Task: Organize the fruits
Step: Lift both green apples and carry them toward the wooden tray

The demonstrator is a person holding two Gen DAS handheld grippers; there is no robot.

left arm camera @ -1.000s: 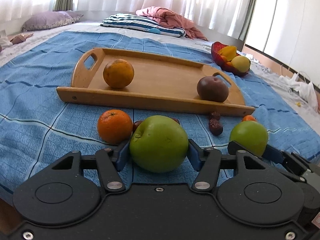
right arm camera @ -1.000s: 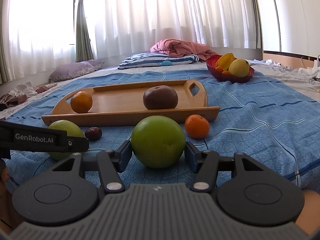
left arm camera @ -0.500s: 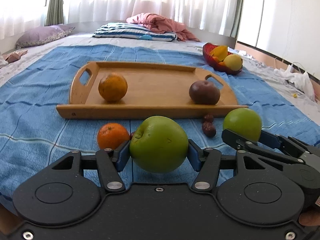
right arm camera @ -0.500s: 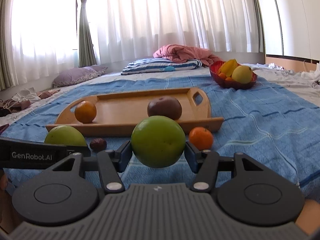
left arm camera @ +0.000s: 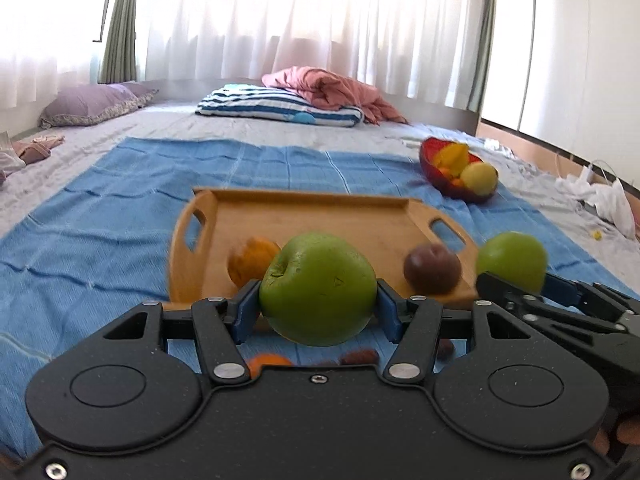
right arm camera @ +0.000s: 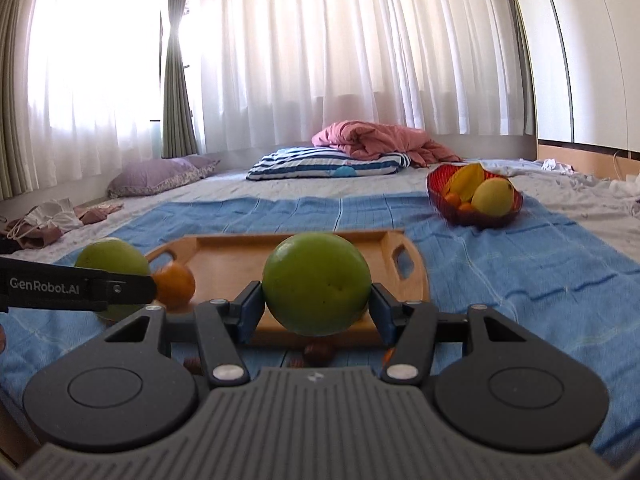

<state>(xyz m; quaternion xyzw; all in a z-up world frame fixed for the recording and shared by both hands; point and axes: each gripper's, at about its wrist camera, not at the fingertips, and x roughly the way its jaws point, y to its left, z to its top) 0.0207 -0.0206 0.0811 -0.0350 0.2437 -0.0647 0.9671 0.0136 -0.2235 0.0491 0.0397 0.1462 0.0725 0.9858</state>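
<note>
The right tool point(right arm camera: 316, 310) clamps a green apple point(right arm camera: 317, 283) (blue pads pressing both sides) above the wooden tray point(right arm camera: 408, 276).

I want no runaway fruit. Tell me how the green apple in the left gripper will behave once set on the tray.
The green apple is round and smooth, so it will likely roll. The wooden tray has a raised rim that should probably stop it.

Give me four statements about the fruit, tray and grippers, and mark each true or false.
1. Each gripper holds a green apple. True: the left gripper holds one green apple, the right gripper the other apple.
2. The wooden tray is empty. False: an orange and a dark brown fruit lie on it.
3. The red bowl holds yellow fruit. True.
4. The tray sits on a bare floor. False: it rests on a blue blanket.
</note>
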